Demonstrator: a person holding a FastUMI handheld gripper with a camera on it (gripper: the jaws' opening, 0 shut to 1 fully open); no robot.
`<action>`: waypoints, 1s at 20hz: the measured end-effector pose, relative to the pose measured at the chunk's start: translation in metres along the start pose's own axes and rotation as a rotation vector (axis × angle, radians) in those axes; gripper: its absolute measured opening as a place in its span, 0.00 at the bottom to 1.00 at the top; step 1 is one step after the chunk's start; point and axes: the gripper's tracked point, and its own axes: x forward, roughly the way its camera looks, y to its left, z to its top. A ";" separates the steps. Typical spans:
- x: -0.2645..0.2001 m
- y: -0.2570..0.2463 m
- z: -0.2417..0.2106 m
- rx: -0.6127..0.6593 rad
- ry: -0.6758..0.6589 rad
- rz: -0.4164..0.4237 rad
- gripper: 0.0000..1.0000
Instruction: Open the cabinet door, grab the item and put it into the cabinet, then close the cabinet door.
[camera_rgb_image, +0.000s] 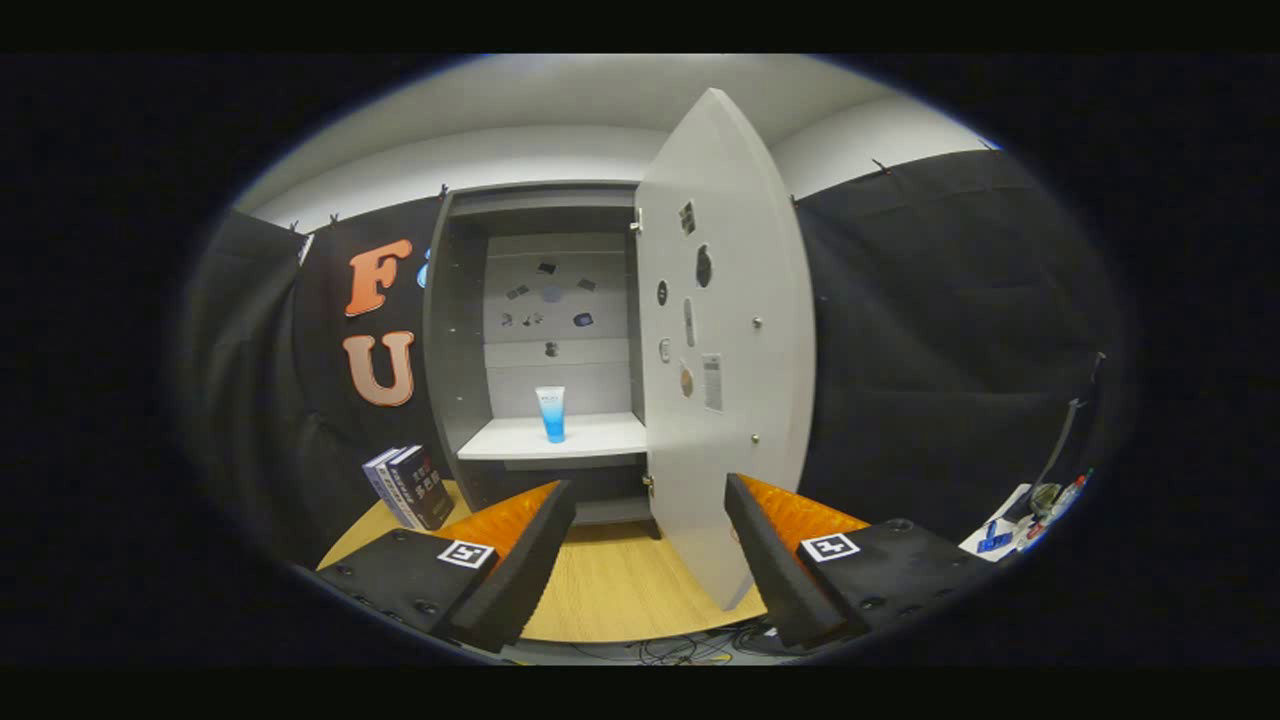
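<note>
Swinging wide beyond the right finger, the cabinet door (725, 340) is left to be shut, the tube (550, 413) upright on the shelf (590, 437) left of the door, the gripper (650, 545) fingers held apart and empty.

The handheld two-finger gripper (650, 560) sits level at the bottom centre of the frame, its fingers (520, 560) spread wide apart, gripping nothing.

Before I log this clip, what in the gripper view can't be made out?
- Small items stuck on the open cabinet door and the cabinet's back wall: too small to identify.
- Tube on the shelf: print too small to read.
- Cabinet below the shelf: hidden by the door and the open, empty gripper.
- Clutter beyond the right finger: blurred by the fisheye.
- Books left of the cabinet: partly hidden by the left finger.
</note>
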 end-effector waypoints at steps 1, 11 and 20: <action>-0.004 -0.014 0.000 -0.001 -0.001 -0.009 0.96; -0.005 -0.137 -0.013 0.009 0.041 -0.096 0.96; 0.041 -0.163 -0.048 0.054 0.076 -0.092 0.96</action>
